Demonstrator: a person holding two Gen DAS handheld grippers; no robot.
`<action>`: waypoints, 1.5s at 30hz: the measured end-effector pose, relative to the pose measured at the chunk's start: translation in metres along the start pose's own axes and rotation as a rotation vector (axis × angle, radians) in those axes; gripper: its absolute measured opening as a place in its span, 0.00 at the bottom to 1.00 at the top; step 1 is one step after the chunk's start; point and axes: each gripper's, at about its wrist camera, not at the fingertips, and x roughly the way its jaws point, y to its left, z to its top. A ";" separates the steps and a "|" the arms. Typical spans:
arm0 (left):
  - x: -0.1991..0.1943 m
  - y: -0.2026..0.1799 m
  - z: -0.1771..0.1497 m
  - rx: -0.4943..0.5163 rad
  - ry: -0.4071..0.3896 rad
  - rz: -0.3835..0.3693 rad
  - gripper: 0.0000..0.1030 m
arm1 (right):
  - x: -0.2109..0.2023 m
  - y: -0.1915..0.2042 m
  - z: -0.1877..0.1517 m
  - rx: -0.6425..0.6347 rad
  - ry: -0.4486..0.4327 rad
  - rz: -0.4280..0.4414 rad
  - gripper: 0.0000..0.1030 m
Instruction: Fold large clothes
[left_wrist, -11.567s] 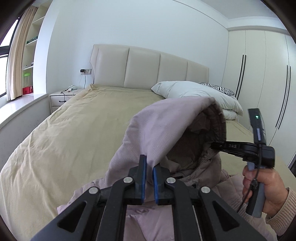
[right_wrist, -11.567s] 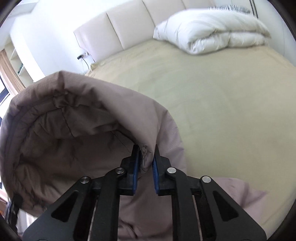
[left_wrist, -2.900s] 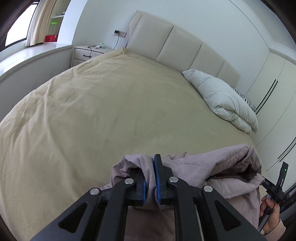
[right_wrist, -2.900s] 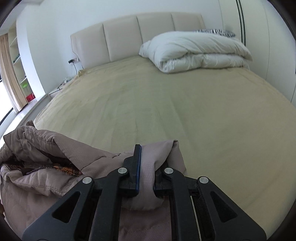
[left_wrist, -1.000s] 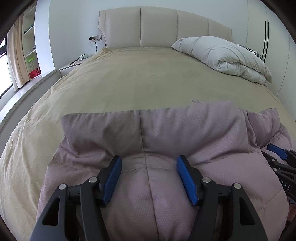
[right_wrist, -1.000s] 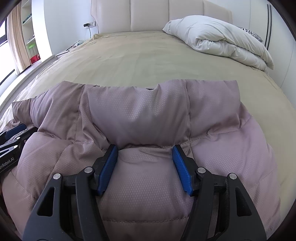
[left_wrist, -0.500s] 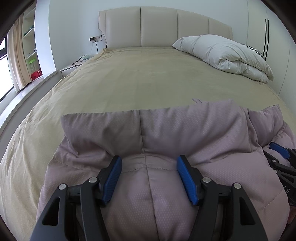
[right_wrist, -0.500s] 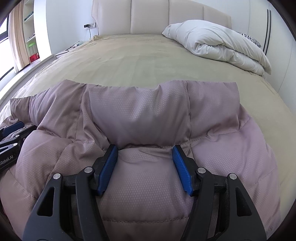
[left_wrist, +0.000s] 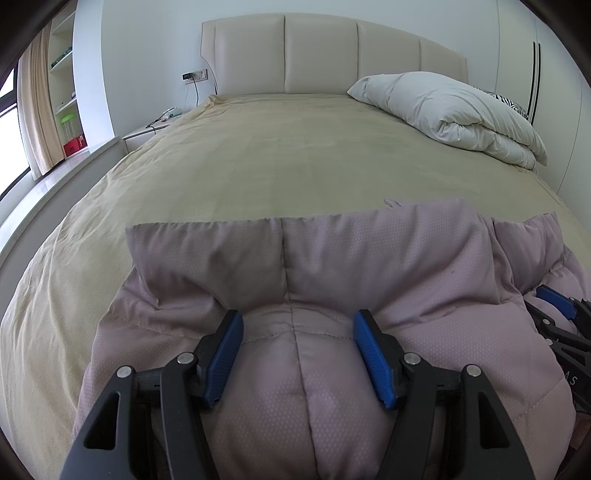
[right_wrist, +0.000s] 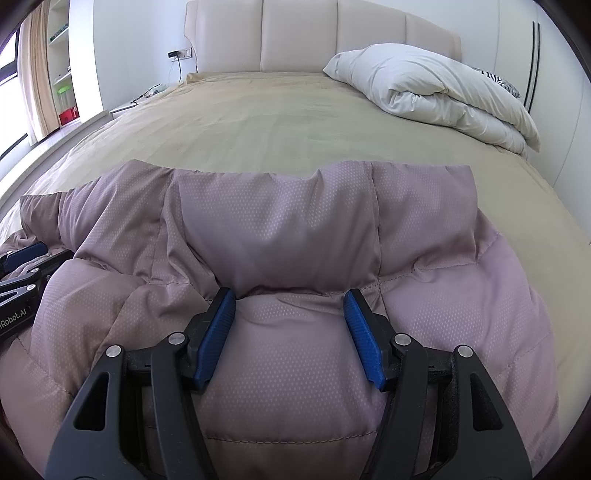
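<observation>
A mauve quilted puffer jacket (left_wrist: 369, 258) lies folded in a thick bundle on the near end of the beige bed (left_wrist: 277, 158); it also fills the right wrist view (right_wrist: 295, 229). My left gripper (left_wrist: 297, 332) is open, its blue pads spread over the bundle's left part, holding nothing. My right gripper (right_wrist: 288, 310) is open too, spread over the bundle's right part. Each gripper shows at the edge of the other's view: the right one (left_wrist: 561, 317), the left one (right_wrist: 22, 266).
A folded white duvet (left_wrist: 450, 110) lies at the far right by the padded headboard (left_wrist: 321, 55). A nightstand (left_wrist: 147, 133) and window ledge stand left of the bed. Wardrobe doors (left_wrist: 535, 66) line the right wall.
Since a few seconds ago both grippers let go of the jacket, which now lies folded on the bed. Over the last second the views have barely shifted.
</observation>
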 end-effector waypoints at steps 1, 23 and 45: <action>-0.007 0.002 0.000 -0.009 0.003 0.016 0.64 | -0.002 -0.002 0.001 0.008 0.001 0.017 0.59; -0.023 0.033 -0.031 -0.050 0.009 -0.009 0.81 | -0.058 0.050 -0.045 -0.153 -0.025 0.123 0.60; -0.012 0.032 -0.031 -0.064 -0.001 -0.042 0.82 | 0.033 -0.048 0.065 0.046 0.134 0.010 0.81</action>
